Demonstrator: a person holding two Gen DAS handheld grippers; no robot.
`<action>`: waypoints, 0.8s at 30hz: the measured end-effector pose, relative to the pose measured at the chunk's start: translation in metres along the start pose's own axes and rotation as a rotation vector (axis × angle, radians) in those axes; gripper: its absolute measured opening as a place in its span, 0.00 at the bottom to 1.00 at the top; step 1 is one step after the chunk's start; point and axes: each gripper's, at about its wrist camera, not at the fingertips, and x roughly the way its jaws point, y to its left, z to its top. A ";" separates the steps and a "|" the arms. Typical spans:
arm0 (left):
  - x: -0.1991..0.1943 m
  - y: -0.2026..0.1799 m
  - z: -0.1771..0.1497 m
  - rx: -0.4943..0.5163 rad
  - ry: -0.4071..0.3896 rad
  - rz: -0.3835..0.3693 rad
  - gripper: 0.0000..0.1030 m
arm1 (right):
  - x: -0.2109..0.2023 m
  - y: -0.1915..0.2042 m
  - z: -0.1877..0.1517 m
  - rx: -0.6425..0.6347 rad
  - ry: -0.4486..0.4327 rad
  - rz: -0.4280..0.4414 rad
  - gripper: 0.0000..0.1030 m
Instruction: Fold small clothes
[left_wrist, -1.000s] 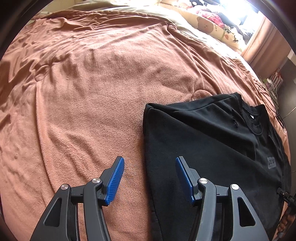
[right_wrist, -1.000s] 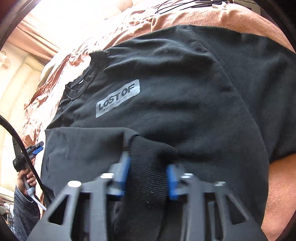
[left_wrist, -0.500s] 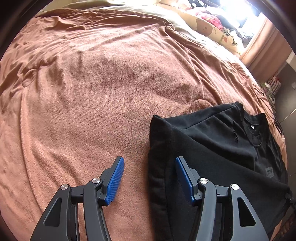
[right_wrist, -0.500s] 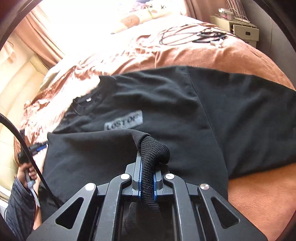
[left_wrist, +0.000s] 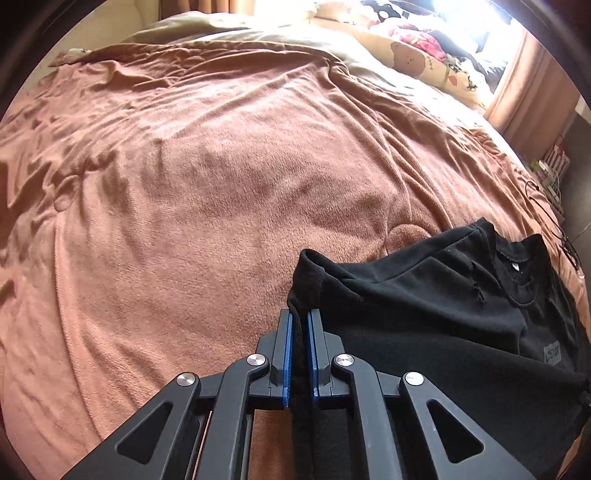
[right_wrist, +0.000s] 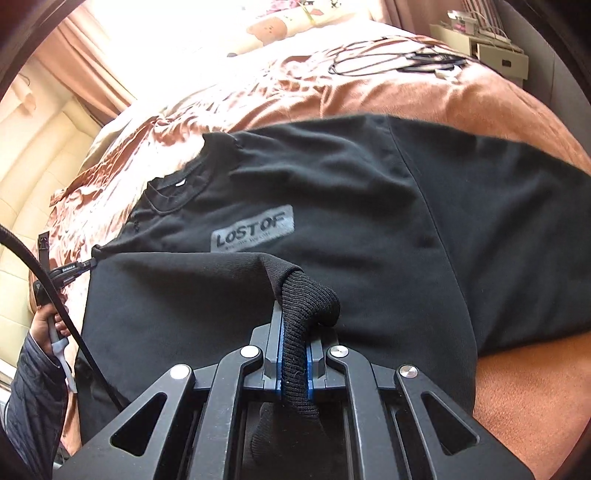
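The left gripper (left_wrist: 300, 325), spread wide over the blanket half a second ago, is now pressed together on the folded edge of the black sweatshirt (left_wrist: 436, 325) right at its fingertips. The right gripper (right_wrist: 294, 332) was already pinching the ribbed cuff (right_wrist: 306, 302) and holds it the same way. With both ends of the folded-in sleeve section caught, the next fold can probably be carried across the body, which spreads ahead of the right gripper with its grey "LOSTOF" patch (right_wrist: 252, 233) facing up. The garment lies on a bed under a rumpled brown blanket (left_wrist: 207, 192). Far ahead of the left gripper sit printed pillows (left_wrist: 424, 59) and a bright window; cables (right_wrist: 399, 61) lie well beyond the right gripper.
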 end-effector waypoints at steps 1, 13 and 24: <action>-0.001 0.001 0.002 0.004 -0.010 0.014 0.06 | 0.002 0.003 0.002 -0.002 0.002 0.000 0.05; -0.005 0.037 0.004 -0.066 0.004 0.036 0.08 | 0.046 0.017 0.009 -0.023 0.064 -0.100 0.33; -0.052 0.010 -0.061 0.043 0.090 -0.068 0.55 | 0.030 0.008 -0.008 -0.033 0.095 -0.080 0.48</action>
